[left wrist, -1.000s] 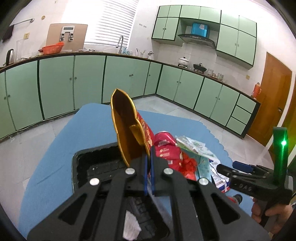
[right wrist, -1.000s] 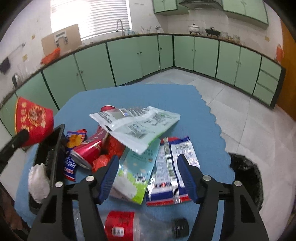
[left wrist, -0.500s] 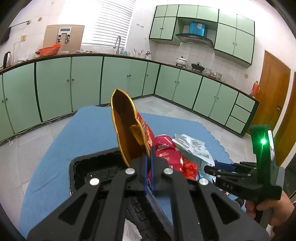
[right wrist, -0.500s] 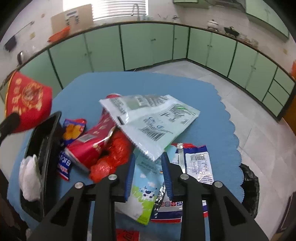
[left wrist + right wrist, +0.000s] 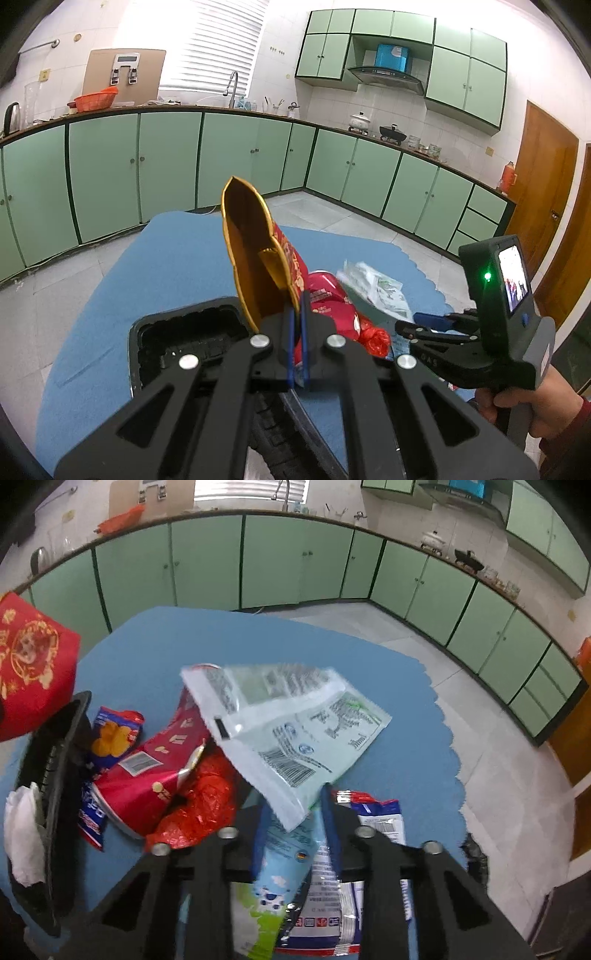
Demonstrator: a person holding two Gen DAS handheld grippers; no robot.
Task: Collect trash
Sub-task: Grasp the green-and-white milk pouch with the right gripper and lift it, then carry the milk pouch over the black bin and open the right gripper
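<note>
My left gripper (image 5: 297, 314) is shut on a red and gold paper bag (image 5: 255, 258), held upright above the black tray (image 5: 184, 336). The bag also shows in the right wrist view (image 5: 33, 668). My right gripper (image 5: 295, 812) is open, its fingers (image 5: 327, 816) on either side of the near corner of a white and clear wrapper (image 5: 291, 723). That wrapper lies on a pile of trash: a red snack tube (image 5: 155, 768), crumpled red foil (image 5: 199, 805), a blue and green milk pack (image 5: 273, 878) and a blue and white wrapper (image 5: 369, 849).
The pile lies on a blue tablecloth (image 5: 258, 638). The black tray (image 5: 55, 775) at the left holds a white tissue (image 5: 22, 838). A small blue snack packet (image 5: 114, 734) lies beside the tray. Green cabinets (image 5: 166, 158) line the walls.
My right gripper has moved forward and down toward the white wrapper, and its jaws have narrowed around the wrapper's corner. My left gripper has kept hold of the bag, almost still.
</note>
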